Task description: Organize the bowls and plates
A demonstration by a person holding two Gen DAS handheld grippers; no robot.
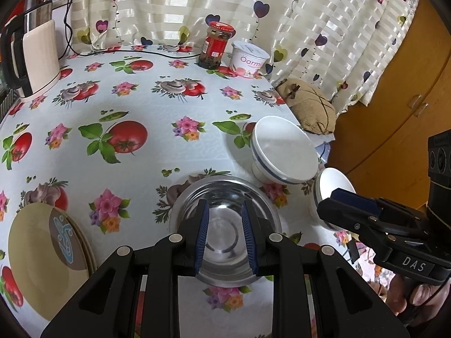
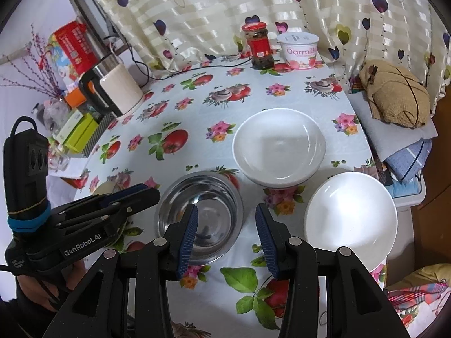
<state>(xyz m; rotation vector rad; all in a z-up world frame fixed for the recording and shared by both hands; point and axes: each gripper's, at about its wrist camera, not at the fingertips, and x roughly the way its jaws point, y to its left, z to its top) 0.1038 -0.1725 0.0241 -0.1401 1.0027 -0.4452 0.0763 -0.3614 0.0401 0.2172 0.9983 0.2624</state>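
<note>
A steel bowl (image 1: 225, 231) sits on the flowered tablecloth, also in the right wrist view (image 2: 203, 217). My left gripper (image 1: 224, 238) is open and empty, hovering over that bowl. Two white bowls with a blue stripe stand to its right: a far one (image 1: 284, 152) (image 2: 279, 146) and a near one (image 1: 329, 194) (image 2: 349, 211). A stack of cream plates (image 1: 42, 256) lies at the left. My right gripper (image 2: 227, 236) is open and empty, between the steel bowl and the near white bowl; in the left wrist view it (image 1: 338, 200) is in front of the near white bowl.
A kettle (image 1: 33, 53) stands at the back left with a black cord (image 1: 141, 52). A red-lidded jar (image 1: 215, 45) and a yogurt tub (image 1: 249, 59) stand at the back by the curtain. A tan bundle (image 1: 310, 107) lies past the table's right edge.
</note>
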